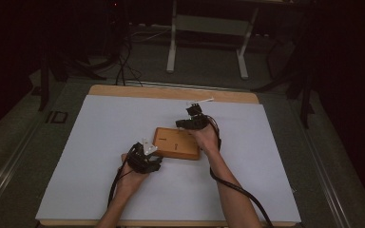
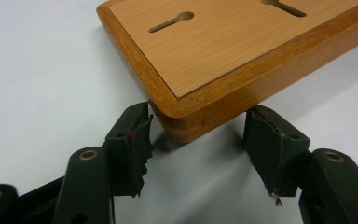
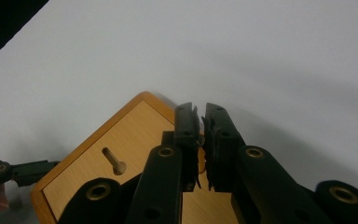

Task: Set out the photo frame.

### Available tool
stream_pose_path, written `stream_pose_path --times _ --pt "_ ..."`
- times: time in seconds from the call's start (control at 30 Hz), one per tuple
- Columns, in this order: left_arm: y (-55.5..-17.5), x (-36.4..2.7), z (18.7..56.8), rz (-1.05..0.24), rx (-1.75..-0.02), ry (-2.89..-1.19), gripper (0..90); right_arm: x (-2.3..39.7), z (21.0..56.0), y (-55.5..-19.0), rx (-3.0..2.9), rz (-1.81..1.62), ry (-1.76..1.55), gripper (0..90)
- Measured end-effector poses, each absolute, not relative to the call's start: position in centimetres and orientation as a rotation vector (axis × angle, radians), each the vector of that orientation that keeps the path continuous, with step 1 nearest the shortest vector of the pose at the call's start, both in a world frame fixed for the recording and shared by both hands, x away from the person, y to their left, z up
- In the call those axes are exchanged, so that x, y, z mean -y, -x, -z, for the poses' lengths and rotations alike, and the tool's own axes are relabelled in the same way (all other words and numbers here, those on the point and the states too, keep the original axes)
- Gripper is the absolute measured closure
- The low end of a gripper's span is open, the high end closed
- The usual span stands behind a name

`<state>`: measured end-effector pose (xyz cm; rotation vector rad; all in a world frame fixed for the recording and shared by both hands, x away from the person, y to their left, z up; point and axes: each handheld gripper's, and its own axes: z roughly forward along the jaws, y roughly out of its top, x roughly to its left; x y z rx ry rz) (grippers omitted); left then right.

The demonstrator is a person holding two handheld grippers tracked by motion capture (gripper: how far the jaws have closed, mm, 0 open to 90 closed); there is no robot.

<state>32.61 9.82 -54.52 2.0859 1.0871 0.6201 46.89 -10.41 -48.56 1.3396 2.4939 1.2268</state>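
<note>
Flanking rounded wood board point(image 2: 223, 60) corner: left tongs point(image 2: 198, 154), apart.

A wooden board point(image 2: 223, 51) is seen, its flat face in pale, fine-grained veneer with a satin sheen and its rounded rim in darker, glossier orange-brown varnished wood. Keyhole slots point(image 2: 171, 22) are cut cleanly into that face. Under the board, a smooth, matt white sheet point(image 1: 100, 142), paper-like, is laid over a wooden tabletop point(image 1: 171, 91). The left gripper point(image 2: 198, 140) is made of matt black plastic with brass-coloured rivets; its pads point(image 2: 135, 144) are rubbery, worn and ragged at the edges.
</note>
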Motion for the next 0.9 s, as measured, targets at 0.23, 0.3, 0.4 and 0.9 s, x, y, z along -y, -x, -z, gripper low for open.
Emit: stream_pose_path --times 0.23,0.3,0.4,0.9 --pt "-33.3 -9.2 54.3 -0.746 -1.024 -2.143 38.1 10.4 48.5 -47.5 -2.499 -1.217 -1.353 84.6" --pt "-33.4 -9.2 54.3 -0.764 -1.011 -2.145 38.0 10.4 48.4 -47.6 -2.508 -1.210 -1.359 84.6" --pt "-33.6 -9.2 54.3 -0.780 -0.999 -2.129 37.9 10.4 48.3 -47.9 -2.519 -1.203 -1.357 84.6" --pt "-33.9 -9.4 53.9 -0.793 -0.923 -2.081 38.4 10.7 48.2 -48.7 -2.523 -1.190 -1.361 84.1"
